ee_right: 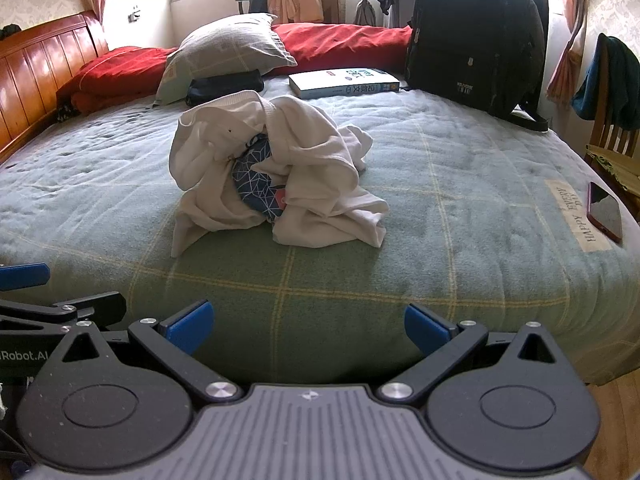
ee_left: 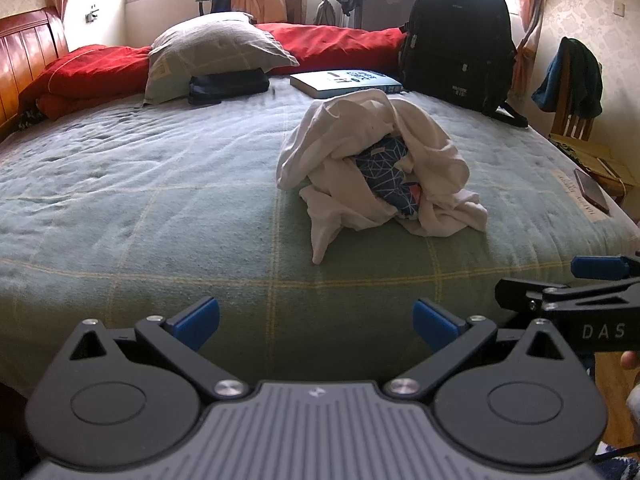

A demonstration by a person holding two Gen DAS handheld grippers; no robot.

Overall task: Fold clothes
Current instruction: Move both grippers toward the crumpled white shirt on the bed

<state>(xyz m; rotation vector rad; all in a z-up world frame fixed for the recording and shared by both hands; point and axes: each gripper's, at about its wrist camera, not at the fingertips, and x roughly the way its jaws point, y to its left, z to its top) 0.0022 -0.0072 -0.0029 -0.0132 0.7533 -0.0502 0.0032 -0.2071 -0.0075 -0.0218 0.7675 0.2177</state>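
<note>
On the green plaid bedspread (ee_left: 160, 216), a crumpled white garment (ee_left: 376, 168) with a blue patterned piece (ee_left: 390, 176) bundled inside lies mid-bed. The left gripper (ee_left: 316, 326) and right gripper (ee_right: 309, 326) hover near the bed's edge, both spread wide, holding nothing.

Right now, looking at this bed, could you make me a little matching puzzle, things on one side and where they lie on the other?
Things:
1. white garment
2. phone
3. book
4. pillow

Places:
A. by the backpack
B. propped on the red quilt
C. crumpled heap, mid-bed
D. bed's right edge, beside the label

Pairs: 1-C, 2-D, 3-A, 4-B
</note>
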